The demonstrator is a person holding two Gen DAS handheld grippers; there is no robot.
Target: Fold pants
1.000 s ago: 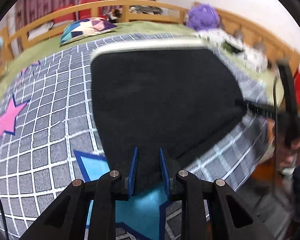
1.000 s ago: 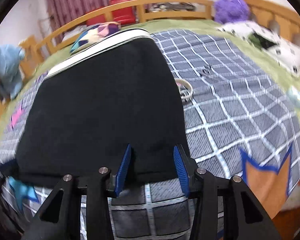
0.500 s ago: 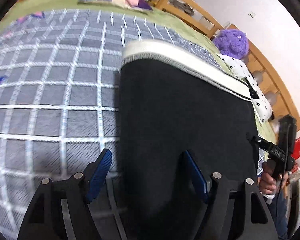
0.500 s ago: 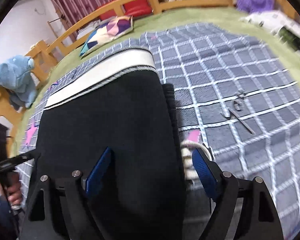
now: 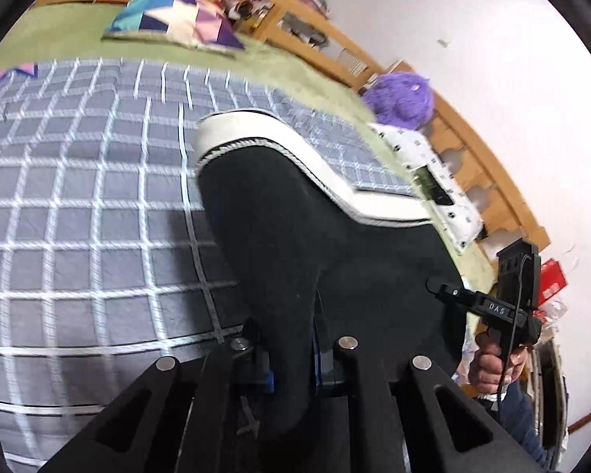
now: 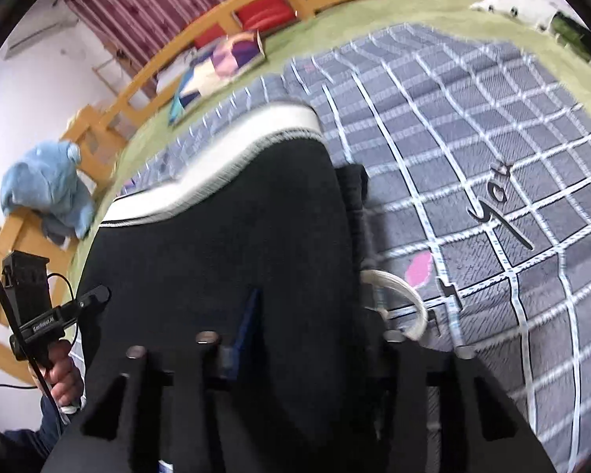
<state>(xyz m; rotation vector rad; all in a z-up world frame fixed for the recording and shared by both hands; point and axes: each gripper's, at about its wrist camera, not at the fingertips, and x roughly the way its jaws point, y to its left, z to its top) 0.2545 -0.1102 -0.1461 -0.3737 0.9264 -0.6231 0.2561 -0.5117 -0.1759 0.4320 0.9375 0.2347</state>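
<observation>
- Left gripper point(image 5: 291, 358): tilted downward, jaws clamped on a fold of the black pants point(image 5: 323, 244).
- Right gripper point(image 6: 307, 339): tilted downward, jaws closing with the pants' fabric between them.
- Left hand point(image 6: 65, 372): fist wrapped round the grip handle.
- Right hand point(image 5: 496, 362): fist wrapped round its handle, dark sleeve below.

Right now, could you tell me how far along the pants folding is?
Partway. The black pants already look folded into a short block, white waistband at the far end. The left gripper is shut on the near edge; the right gripper is closing on it. The next fold remains.
</observation>
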